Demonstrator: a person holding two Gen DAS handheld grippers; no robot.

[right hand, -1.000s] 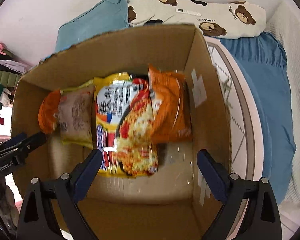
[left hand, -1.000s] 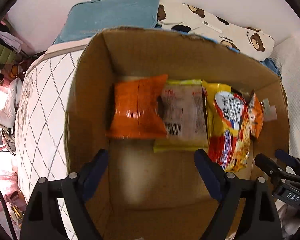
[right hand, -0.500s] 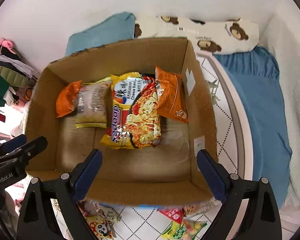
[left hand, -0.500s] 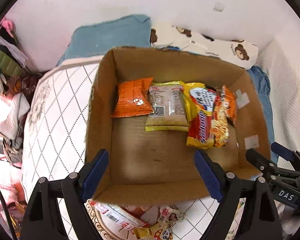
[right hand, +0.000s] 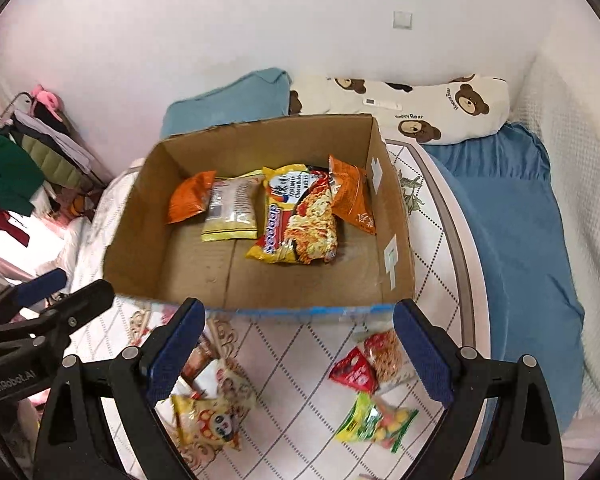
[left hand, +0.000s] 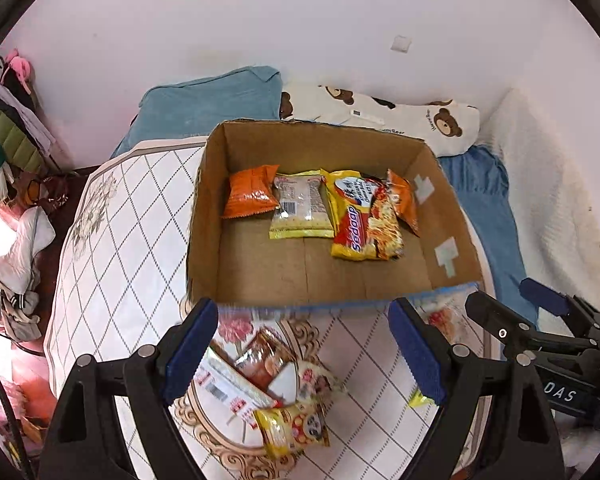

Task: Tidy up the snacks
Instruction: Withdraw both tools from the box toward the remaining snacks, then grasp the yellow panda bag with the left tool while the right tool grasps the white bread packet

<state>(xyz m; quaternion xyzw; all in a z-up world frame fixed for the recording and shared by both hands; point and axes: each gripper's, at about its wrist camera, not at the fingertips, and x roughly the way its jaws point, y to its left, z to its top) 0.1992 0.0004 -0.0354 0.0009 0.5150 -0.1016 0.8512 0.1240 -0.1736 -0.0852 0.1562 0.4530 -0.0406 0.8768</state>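
We see a quilted bed (right hand: 432,256) against a white wall (right hand: 220,32), cardboard box (right hand: 260,292) on it, both our left gripper (left hand: 302,350) and right gripper (right hand: 298,350) released and empty.

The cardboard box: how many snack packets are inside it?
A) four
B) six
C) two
A: in the cardboard box lie an orange bag, a pale yellow packet, a noodle packet and another orange bag.

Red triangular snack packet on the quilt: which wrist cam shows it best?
Right wrist view: the red triangular packet lies in full sight between the open fingers, in front of the cardboard box. The left wrist view does not clearly show it.
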